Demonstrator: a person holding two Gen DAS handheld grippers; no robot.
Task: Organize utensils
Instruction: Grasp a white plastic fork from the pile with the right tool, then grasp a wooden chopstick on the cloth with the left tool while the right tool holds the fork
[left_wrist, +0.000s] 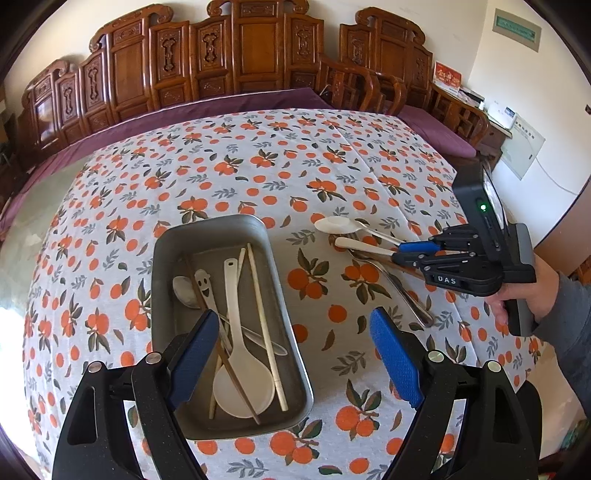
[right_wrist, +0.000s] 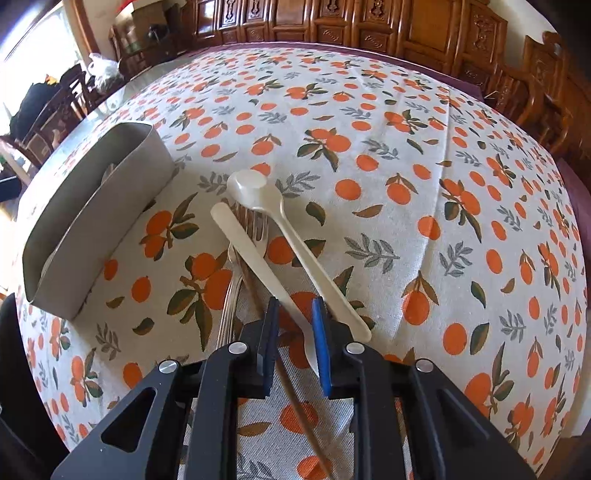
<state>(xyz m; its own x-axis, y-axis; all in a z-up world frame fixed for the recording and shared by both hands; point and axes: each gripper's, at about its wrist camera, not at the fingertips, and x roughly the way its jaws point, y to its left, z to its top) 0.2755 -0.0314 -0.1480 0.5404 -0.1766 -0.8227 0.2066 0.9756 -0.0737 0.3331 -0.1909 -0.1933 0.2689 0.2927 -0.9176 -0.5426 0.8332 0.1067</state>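
Utensils split two ways: several already in grey tray (left_wrist: 284, 291), loose pile on patterned surface (right_wrist: 369, 110) just beside it. Left gripper (left_wrist: 295, 362) hovering wide open over tray, empty. Right gripper (right_wrist: 295, 314) closing on flat cream knife (right_wrist: 251, 251), not clearly clamped. Risk: knife crosses metal fork (right_wrist: 255, 225) and touches cream spoon (right_wrist: 280, 218); lifting likely to drag neighbours off.

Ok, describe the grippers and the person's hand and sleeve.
Both grippers, left gripper and right gripper, are black plastic linkages with silver pivot bolts and textured blue finger pads. The right body bears white "DAS" lettering and a green light. The bare hand wears a grey sleeve.
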